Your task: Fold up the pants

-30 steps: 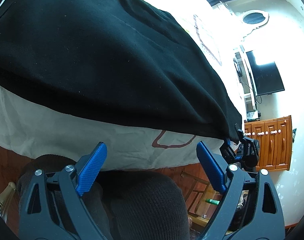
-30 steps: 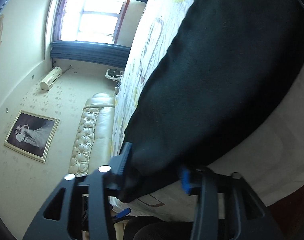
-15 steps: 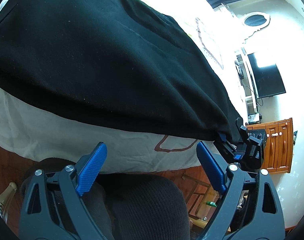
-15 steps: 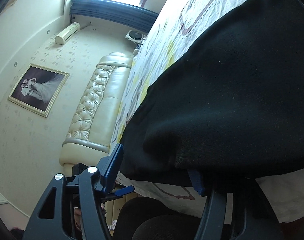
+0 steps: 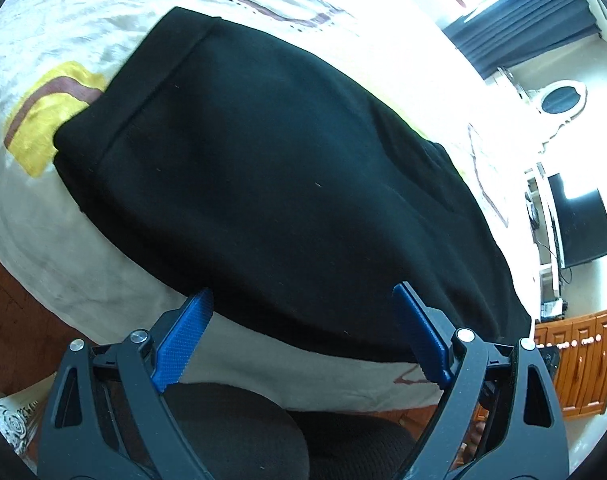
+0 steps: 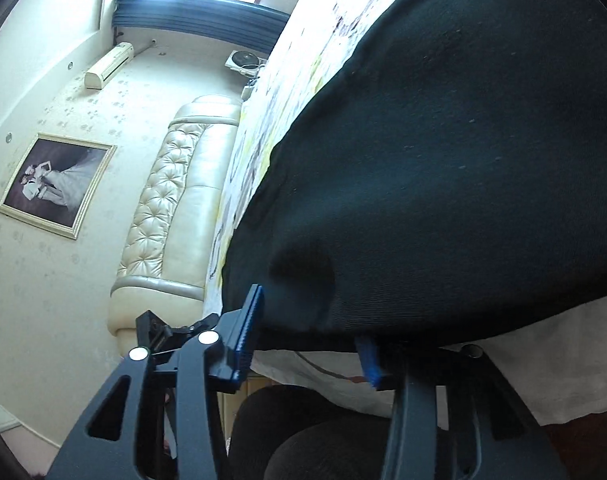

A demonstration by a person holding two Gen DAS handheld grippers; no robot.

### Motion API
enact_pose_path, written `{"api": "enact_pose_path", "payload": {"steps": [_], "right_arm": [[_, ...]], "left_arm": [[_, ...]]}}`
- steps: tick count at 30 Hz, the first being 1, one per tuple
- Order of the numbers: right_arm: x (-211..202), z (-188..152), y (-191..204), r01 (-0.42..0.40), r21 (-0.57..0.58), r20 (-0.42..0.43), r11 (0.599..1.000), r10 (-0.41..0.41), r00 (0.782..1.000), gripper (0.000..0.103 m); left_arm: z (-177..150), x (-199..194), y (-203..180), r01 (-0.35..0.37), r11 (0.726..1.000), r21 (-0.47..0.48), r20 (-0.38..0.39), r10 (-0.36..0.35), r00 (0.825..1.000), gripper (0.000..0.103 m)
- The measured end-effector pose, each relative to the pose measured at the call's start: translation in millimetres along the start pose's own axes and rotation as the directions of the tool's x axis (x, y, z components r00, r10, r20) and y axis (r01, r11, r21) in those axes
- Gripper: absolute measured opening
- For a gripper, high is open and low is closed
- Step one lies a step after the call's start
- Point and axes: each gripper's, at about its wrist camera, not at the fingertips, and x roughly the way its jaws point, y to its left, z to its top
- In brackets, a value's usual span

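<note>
Left view: your left gripper (image 5: pixel 301 336) hangs wide apart and empty above the near edge of the black pants (image 5: pixel 283 184), lying folded on the bed (image 5: pixel 239 364). Right view: your right gripper (image 6: pixel 307 340) has been closing around the pants' corner; another fold looks left.

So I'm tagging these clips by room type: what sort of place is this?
Most likely a home bedroom: black pants lie on a patterned bedspread, with a cream tufted headboard and framed wall photo.
</note>
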Motion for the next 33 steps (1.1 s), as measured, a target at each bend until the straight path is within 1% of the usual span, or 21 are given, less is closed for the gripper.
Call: {"api": "enact_pose_path", "payload": {"steps": [2, 3, 4, 5, 6, 7, 8, 9, 13, 15, 17, 19, 20, 21, 22, 26, 27, 29, 30, 31, 33], "right_arm": [[6, -1, 3, -0.010, -0.018, -0.024, 1.000, 0.009, 1.000, 0.049], [11, -3, 6, -0.005, -0.026, -0.034, 1.000, 0.004, 0.999, 0.049], [14, -4, 7, -0.006, -0.028, -0.042, 1.000, 0.005, 0.999, 0.049], [17, -6, 8, -0.012, -0.028, -0.053, 1.000, 0.011, 0.999, 0.049], [21, -8, 11, -0.010, -0.039, -0.070, 0.999, 0.008, 0.997, 0.049], [26, -11, 17, 0.001, -0.067, -0.096, 0.998, -0.008, 0.995, 0.040], [32, -15, 23, 0.009, -0.102, -0.127, 0.995, -0.022, 0.992, 0.033], [37, -19, 29, 0.011, -0.133, -0.149, 0.991, -0.031, 0.988, 0.025], [49, -31, 29, 0.032, -0.118, -0.163, 0.992, -0.051, 0.985, 0.025], [49, -31, 23, 0.016, -0.083, -0.159, 0.996, -0.029, 0.987, 0.025], [47, -30, 16, -0.011, 0.001, -0.130, 1.000, 0.011, 0.991, 0.029], [46, -28, 11, -0.028, 0.054, -0.116, 0.998, 0.034, 0.993, 0.030], [47, -28, 12, -0.008, 0.039, -0.124, 0.999, 0.013, 0.992, 0.027], [47, -28, 14, 0.032, 0.021, -0.130, 0.999, -0.029, 0.991, 0.015], [48, -30, 14, 0.055, 0.026, -0.143, 0.998, -0.051, 0.988, 0.010], [45, -34, 14, 0.062, 0.042, -0.153, 0.997, -0.055, 0.987, 0.010], [43, -35, 18, 0.067, 0.027, -0.163, 0.997, -0.061, 0.985, 0.012], [36, -35, 26, 0.077, -0.003, -0.203, 0.997, -0.076, 0.976, 0.030], [28, -34, 29, 0.091, -0.019, -0.210, 0.996, -0.093, 0.973, 0.051], [16, -31, 34, 0.101, -0.041, -0.195, 0.994, -0.107, 0.975, 0.062], [-19, -19, 39, 0.111, -0.100, -0.143, 0.989, -0.125, 0.982, 0.065]], "left_arm": [[5, 0, 11, -0.040, 0.999, -0.022, 0.011, 0.040, 0.999, 0.091], [7, 1, 17, -0.082, 0.996, -0.035, 0.010, 0.082, 0.997, 0.091], [9, 2, 24, -0.151, 0.987, -0.054, 0.007, 0.152, 0.988, 0.091], [10, 4, 34, -0.190, 0.978, -0.083, -0.002, 0.190, 0.982, 0.091], [12, 7, 46, -0.174, 0.976, -0.130, -0.022, 0.172, 0.985, 0.096], [13, 8, 58, -0.142, 0.972, -0.189, -0.041, 0.136, 0.990, 0.098], [13, 6, 64, -0.128, 0.965, -0.230, -0.037, 0.123, 0.992, 0.098], [15, 4, 68, -0.138, 0.959, -0.246, -0.035, 0.134, 0.990, 0.098], [20, -1, 67, -0.211, 0.960, -0.184, 0.000, 0.215, 0.977, 0.098], [21, -3, 67, -0.224, 0.961, -0.164, 0.009, 0.229, 0.973, 0.098], [22, -2, 69, -0.225, 0.961, -0.162, 0.011, 0.230, 0.973, 0.100], [25, -2, 73, -0.226, 0.961, -0.161, 0.012, 0.231, 0.973, 0.101], [27, -1, 73, -0.228, 0.960, -0.161, 0.015, 0.234, 0.972, 0.101], [25, -1, 73, -0.232, 0.959, -0.160, 0.021, 0.239, 0.971, 0.101], [27, 0, 70, -0.240, 0.958, -0.155, 0.028, 0.247, 0.969, 0.101], [30, -1, 70, -0.243, 0.959, -0.148, 0.036, 0.251, 0.967, 0.101], [32, -2, 72, -0.243, 0.959, -0.145, 0.036, 0.250, 0.967, 0.101], [33, -7, 76, -0.240, 0.960, -0.141, 0.043, 0.248, 0.968, 0.101], [31, -12, 76, -0.250, 0.959, -0.134, 0.054, 0.259, 0.964, 0.101], [30, -18, 73, -0.269, 0.956, -0.121, 0.069, 0.278, 0.958, 0.101], [28, -29, 64, -0.289, 0.954, -0.083, 0.114, 0.297, 0.948, 0.101]]}}
